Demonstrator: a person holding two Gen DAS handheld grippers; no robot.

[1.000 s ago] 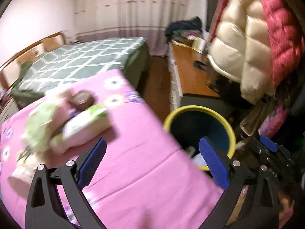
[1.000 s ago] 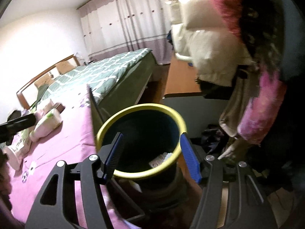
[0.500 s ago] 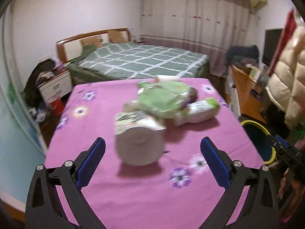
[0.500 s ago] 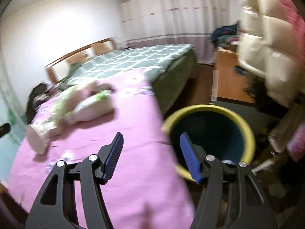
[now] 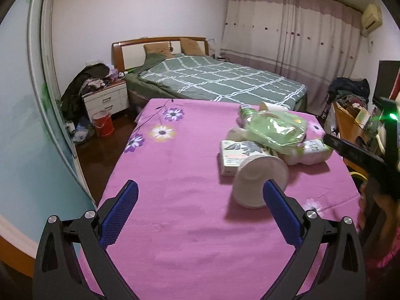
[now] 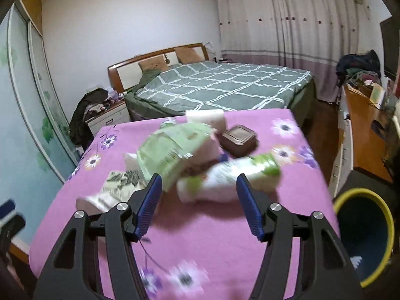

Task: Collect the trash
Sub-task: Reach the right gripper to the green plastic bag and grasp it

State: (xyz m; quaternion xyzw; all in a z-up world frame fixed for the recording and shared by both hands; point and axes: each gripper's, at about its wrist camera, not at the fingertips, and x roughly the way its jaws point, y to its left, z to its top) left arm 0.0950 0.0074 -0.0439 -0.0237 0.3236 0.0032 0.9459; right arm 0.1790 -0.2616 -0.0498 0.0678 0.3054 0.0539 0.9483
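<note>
Looking down over our two grippers, we see a bedroom with a green checked bed (image 5: 220, 80) beyond a table (image 5: 175, 170) draped in a pink flowered cloth. A yellow-rimmed trash bin (image 6: 362, 235) stands on the floor just past the table's right edge. The trash lies heaped together near the table's far right side: a crumpled green plastic bag (image 6: 172, 150) on top, a white bottle with a green label (image 6: 230, 177) lying on its side, a tipped white paper cup (image 5: 260, 182), a small printed carton (image 5: 237, 155) and a brown lidded box (image 6: 237, 140). Our left gripper (image 5: 200, 215) hangs above bare cloth, jaws wide apart and empty. Our right gripper (image 6: 200, 205) hangs just short of the bottle, jaws apart, gripping nothing.
</note>
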